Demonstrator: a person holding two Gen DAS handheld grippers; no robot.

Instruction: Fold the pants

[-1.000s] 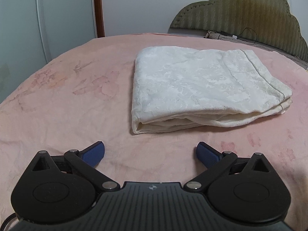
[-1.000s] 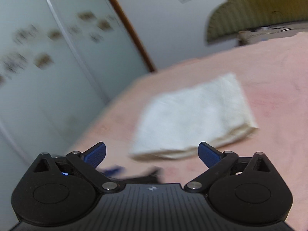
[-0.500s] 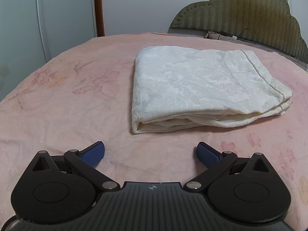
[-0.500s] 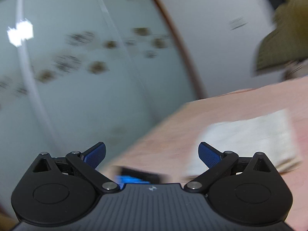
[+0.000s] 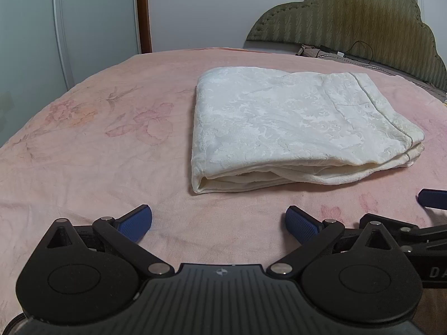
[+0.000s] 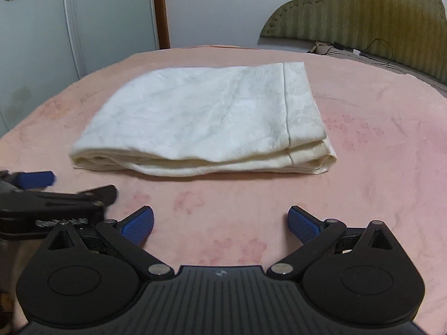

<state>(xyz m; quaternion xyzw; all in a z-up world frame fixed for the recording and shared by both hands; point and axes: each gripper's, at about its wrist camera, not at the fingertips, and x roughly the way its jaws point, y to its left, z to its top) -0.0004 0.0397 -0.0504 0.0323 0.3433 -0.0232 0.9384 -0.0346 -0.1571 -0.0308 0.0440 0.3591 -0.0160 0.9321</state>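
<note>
The white pants (image 5: 290, 128) lie folded into a thick rectangle on the pink bed cover (image 5: 97, 153); they also show in the right wrist view (image 6: 206, 128). My left gripper (image 5: 219, 222) is open and empty, just short of the fold's near edge. My right gripper (image 6: 220, 223) is open and empty, also just short of the near edge. The right gripper's blue finger (image 5: 431, 198) shows at the right edge of the left wrist view. The left gripper (image 6: 42, 195) shows at the left of the right wrist view.
An olive padded headboard (image 5: 363, 22) stands at the far right, with a black cable (image 5: 360, 53) on the bed by it. Pale wardrobe doors (image 5: 69, 28) and a brown door frame (image 5: 144, 14) stand beyond the bed's far left edge.
The right gripper swung from pointing at the wardrobe back down to face the folded pants, beside the left gripper. The left gripper and the pants stayed put.
</note>
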